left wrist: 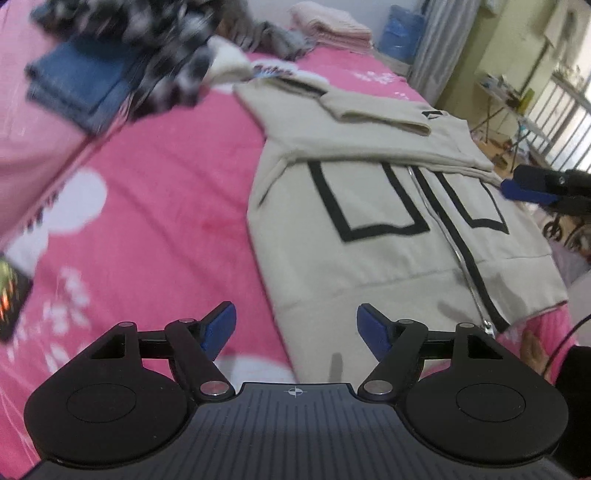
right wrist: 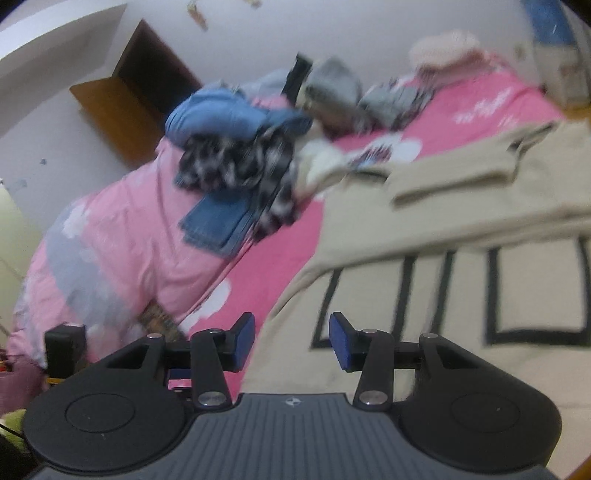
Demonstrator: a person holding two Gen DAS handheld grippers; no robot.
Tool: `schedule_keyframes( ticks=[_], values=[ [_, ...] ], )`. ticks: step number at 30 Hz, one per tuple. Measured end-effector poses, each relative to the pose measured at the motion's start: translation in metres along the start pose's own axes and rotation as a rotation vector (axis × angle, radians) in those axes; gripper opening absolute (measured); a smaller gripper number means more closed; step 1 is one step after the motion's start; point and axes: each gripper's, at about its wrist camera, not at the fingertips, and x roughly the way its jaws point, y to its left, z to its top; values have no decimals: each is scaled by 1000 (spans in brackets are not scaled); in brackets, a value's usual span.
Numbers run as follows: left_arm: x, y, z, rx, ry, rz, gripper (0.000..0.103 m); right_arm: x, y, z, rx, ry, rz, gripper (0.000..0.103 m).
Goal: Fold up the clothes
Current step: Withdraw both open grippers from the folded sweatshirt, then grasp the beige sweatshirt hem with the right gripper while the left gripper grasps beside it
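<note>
While both grippers gape empty, folded jeans point(left wrist: 77, 85) and a patterned garment point(left wrist: 173, 74) crowd the beige jacket point(left wrist: 369, 206).

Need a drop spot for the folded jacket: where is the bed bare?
Bare pink sheet lies between the beige jacket and the folded jeans. Crowded at the far end: black-and-white garment, grey clothes, pink stack.
</note>
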Motion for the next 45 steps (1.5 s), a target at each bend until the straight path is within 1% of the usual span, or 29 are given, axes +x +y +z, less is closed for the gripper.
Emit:
schedule_keyframes(
  ticks=[3, 5, 8, 11, 12, 15, 17, 21, 22, 25, 26, 28, 30, 31, 33, 36, 37, 39, 40, 41, 43, 45],
  values=[
    [-6, 12, -15, -67, 5, -53, 73, 11, -1, -7, 25, 76, 42, 47],
    [-7, 12, -23, -88, 7, -82, 73, 17, -1, -15, 39, 123, 59, 47],
    [0, 7, -28, -96, 36, -70, 72, 29, -3, -26, 66, 202, 85, 47],
    [4, 6, -30, -123, 31, -106, 72, 38, -3, -34, 69, 263, 76, 47],
    [6, 7, -30, -135, 26, -122, 71, 39, -2, -35, 64, 269, 73, 47],
    [12, 8, -32, -160, 28, -157, 65, 41, -1, -35, 57, 272, 68, 47],
    [17, 9, -32, -174, 36, -176, 57, 41, -1, -35, 57, 271, 67, 47],
    [23, 14, -34, -225, 63, -164, 54, 43, -4, -34, 61, 277, 64, 47],
    [24, 15, -34, -238, 69, -161, 52, 44, -3, -35, 52, 280, 61, 47],
    [29, 19, -35, -278, 89, -151, 45, 48, 3, -37, 1, 293, 51, 47],
    [30, 20, -35, -291, 96, -148, 44, 49, 5, -38, -16, 297, 47, 47],
    [30, 29, -35, -360, 108, -157, 45, 50, 14, -41, -88, 303, 29, 47],
    [30, 36, -36, -411, 109, -171, 49, 51, 21, -45, -153, 309, 19, 47],
    [30, 39, -36, -437, 110, -178, 52, 51, 24, -47, -175, 312, 18, 47],
    [30, 46, -36, -488, 111, -192, 52, 51, 28, -49, -207, 319, 15, 47],
    [33, 41, -35, -471, 120, -200, 49, 52, 32, -51, -248, 323, -3, 47],
    [34, 40, -35, -470, 124, -204, 43, 52, 34, -52, -267, 322, -11, 47],
    [34, 40, -35, -506, 132, -225, 41, 53, 40, -56, -337, 322, -34, 47],
    [34, 41, -35, -524, 130, -238, 38, 53, 44, -58, -377, 323, -47, 47],
    [34, 42, -35, -543, 129, -252, 37, 54, 48, -61, -417, 324, -56, 47],
    [32, 43, -33, -573, 126, -278, 37, 55, 59, -69, -511, 331, -62, 47],
    [30, 44, -30, -597, 126, -301, 37, 57, 71, -80, -621, 335, -59, 50]
  ],
)
